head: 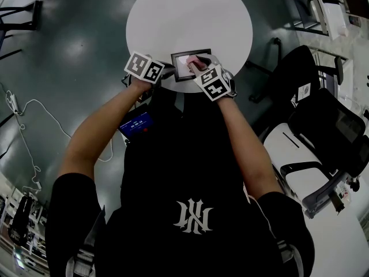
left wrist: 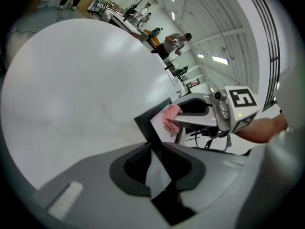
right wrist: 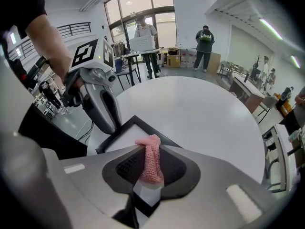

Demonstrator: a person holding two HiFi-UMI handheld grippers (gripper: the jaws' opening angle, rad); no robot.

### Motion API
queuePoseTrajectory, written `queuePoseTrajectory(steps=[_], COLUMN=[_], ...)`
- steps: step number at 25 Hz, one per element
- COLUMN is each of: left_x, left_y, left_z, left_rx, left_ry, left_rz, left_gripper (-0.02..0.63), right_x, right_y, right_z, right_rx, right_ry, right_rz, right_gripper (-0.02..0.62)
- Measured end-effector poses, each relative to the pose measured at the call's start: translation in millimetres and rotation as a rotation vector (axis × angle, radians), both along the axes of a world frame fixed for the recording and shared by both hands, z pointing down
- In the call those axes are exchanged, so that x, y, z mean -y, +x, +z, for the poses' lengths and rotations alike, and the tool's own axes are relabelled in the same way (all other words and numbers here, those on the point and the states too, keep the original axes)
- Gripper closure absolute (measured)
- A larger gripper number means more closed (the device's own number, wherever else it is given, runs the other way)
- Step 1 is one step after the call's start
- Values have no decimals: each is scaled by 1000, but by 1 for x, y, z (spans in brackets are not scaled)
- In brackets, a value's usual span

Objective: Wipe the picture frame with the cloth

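One picture frame (head: 183,66), black-rimmed with a white face, flat on the near edge of the single round white table (head: 190,16). One pink cloth (right wrist: 151,159), bunched into a narrow fold, pressed down on the frame's white face toward the frame's right half.

Two grippers, one per hand, each with a marker cube. Left gripper (left wrist: 155,168): jaws partly apart and clamped on the frame's left corner, with the dark rim and a strip of white running between the pads. Right gripper (right wrist: 147,175): jaws drawn in tight on the cloth, which stands up between the pads and spills over their tips onto the frame. Tips of the two grippers close together over the frame, not touching.

Farther out, grey floor all round the table, with office chairs (head: 331,126) off to the right in the head view (number hard to fix where they overlap). Several people standing in the far background of both gripper views.
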State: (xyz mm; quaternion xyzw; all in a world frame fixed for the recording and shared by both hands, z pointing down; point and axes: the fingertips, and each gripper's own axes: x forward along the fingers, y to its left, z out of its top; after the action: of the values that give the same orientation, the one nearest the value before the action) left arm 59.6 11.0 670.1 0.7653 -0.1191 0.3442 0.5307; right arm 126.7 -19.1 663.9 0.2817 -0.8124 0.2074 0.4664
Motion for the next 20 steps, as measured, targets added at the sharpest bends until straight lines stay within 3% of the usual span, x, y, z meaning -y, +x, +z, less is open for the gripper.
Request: queuePoseTrajectory(steps=[10,16,20], left_x=[1,0,0], left_y=[0,0,-1], left_z=[0,1,1], left_rx=[-2,-2,-1], left_ry=[2,1,5], left_rz=[-4,-8,-7], left_gripper=[543,543,543], right_x=[9,10,13], right_y=[33,35,40], right_z=[2,1,-1], right_rx=[-111,-184,-206], right_ry=[48,88,104], right_rz=[-3,-77,-74], right_gripper=[515,515,515])
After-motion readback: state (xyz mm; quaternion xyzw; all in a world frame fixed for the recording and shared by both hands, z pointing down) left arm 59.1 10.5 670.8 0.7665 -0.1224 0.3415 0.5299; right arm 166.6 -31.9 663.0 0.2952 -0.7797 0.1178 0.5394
